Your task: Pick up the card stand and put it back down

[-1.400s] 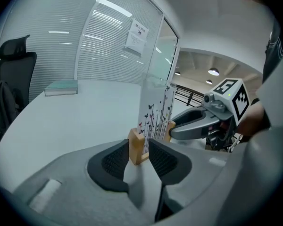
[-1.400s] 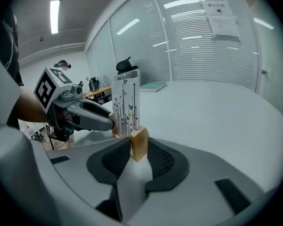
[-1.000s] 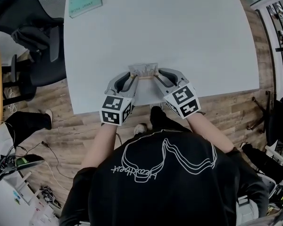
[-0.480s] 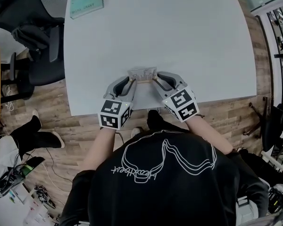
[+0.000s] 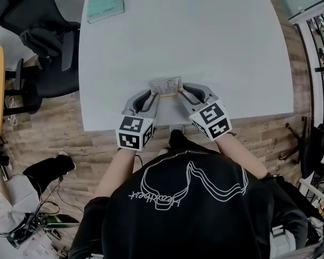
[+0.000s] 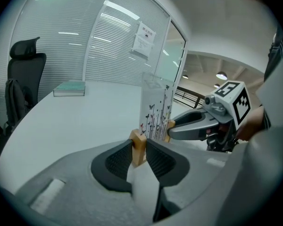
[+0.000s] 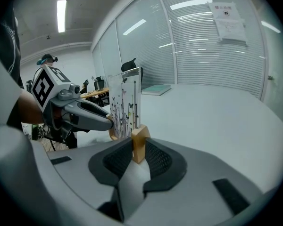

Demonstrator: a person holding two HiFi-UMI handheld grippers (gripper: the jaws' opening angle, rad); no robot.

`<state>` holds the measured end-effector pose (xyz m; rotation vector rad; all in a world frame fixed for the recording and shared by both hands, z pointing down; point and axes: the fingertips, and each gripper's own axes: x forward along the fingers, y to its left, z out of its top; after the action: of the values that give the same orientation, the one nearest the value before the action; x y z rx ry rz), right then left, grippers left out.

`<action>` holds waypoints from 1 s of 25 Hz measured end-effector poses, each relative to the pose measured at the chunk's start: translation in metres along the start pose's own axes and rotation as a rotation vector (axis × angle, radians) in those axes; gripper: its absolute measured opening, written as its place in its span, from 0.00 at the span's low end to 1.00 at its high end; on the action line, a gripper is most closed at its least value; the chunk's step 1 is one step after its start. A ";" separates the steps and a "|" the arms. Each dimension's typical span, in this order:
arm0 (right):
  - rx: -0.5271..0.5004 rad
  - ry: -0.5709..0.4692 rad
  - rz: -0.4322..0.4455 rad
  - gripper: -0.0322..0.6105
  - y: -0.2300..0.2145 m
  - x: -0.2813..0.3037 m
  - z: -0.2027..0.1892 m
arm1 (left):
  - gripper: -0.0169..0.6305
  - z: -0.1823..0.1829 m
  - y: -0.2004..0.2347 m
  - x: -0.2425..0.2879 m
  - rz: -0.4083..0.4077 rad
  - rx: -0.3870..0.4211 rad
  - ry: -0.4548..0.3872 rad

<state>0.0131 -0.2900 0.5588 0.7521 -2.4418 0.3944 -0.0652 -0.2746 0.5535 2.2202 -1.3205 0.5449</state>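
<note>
On 1 table [image 5: 205, 36], left gripper [image 5: 153, 94], right gripper [image 5: 180, 93]: fingers [image 6: 115, 161] closing on 1 card stand [image 5: 166, 84].

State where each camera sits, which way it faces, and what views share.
Head view: on the head, looking steeply down on table, shirt, forearms.
Left gripper view: on the left gripper, along its closing jaws pinching a wooden end of the card stand.
Right gripper view: on the right gripper, closing jaws pinching the opposite end.
Shared: each gripper view shows the other gripper.

At 11 o'clock, book [image 5: 105, 1] clipped by top edge, title too small. Print on card stand [image 5: 166, 84] unreadable. Far edge of counter [image 5: 216, 42] cut off, 12 o'clock.
</note>
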 end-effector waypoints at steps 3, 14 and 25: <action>0.002 -0.031 -0.001 0.19 0.010 -0.011 0.011 | 0.18 0.006 -0.004 -0.016 0.005 -0.004 -0.011; 0.003 -0.102 0.007 0.19 0.080 -0.070 0.035 | 0.18 0.015 -0.035 -0.103 -0.001 -0.011 -0.064; -0.019 -0.145 -0.033 0.19 0.148 -0.129 0.032 | 0.18 -0.004 -0.075 -0.176 -0.024 -0.021 -0.095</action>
<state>0.0020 -0.1298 0.4418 0.8379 -2.5604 0.3131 -0.0783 -0.1198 0.4414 2.2663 -1.3389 0.4196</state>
